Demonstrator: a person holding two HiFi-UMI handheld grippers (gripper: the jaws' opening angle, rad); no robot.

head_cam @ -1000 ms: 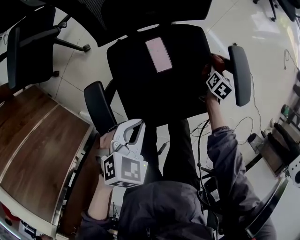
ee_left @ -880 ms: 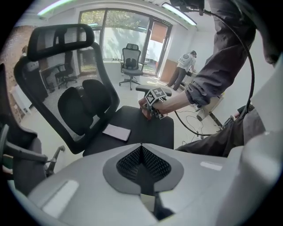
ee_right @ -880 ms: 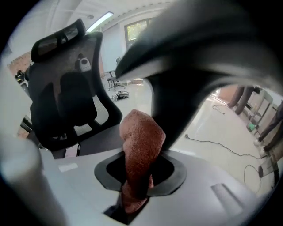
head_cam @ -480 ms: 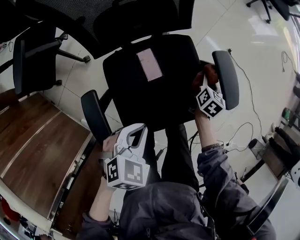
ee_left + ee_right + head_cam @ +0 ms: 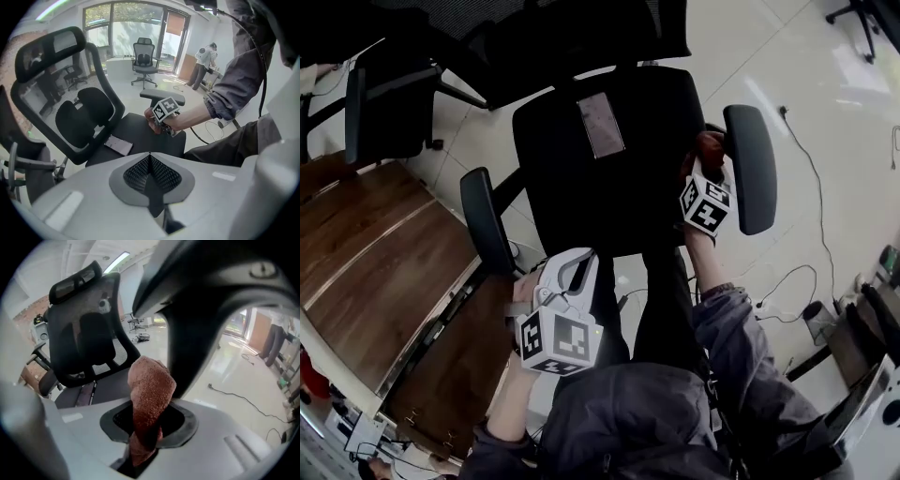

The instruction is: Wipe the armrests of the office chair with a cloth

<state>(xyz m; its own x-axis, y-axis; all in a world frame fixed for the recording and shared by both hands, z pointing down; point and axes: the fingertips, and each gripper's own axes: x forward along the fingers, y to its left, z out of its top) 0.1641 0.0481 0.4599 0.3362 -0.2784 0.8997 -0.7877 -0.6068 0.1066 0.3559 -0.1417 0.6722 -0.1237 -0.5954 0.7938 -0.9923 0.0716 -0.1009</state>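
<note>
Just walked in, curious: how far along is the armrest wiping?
Done: the cloth is gripped in the right gripper. In hand: it is beside the armrest on the person's right. Remaining: the other armrest, near the shut, empty left gripper. Whether either is already wiped doesn't show.

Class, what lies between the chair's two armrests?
Head view: the black seat with a phone on it, plus the right claw holding the cloth.

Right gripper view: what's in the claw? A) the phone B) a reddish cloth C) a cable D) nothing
B: the right claw is shut on a reddish cloth, whose free end stands up past the jaws.
</note>
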